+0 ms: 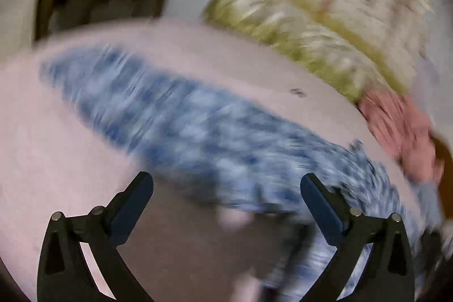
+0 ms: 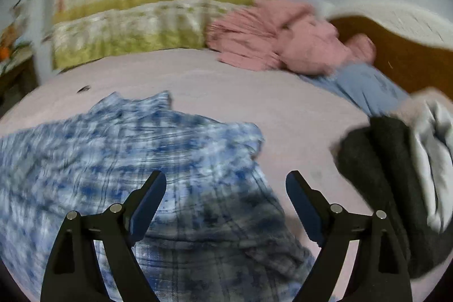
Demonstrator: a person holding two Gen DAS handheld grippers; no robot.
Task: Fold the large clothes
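Right wrist view — fingers [image 2: 300,203] spread above shirt [image 2: 141,149].

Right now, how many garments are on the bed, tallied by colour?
Blue-and-white plaid: 1, the shirt
Pink: 1, the pink heap
Plain blue: 1, the blue garment
Dark grey: 1, the dark garment
Pale grey: 1, the pale garment
Total: 5, though blur may hide more in the heap.
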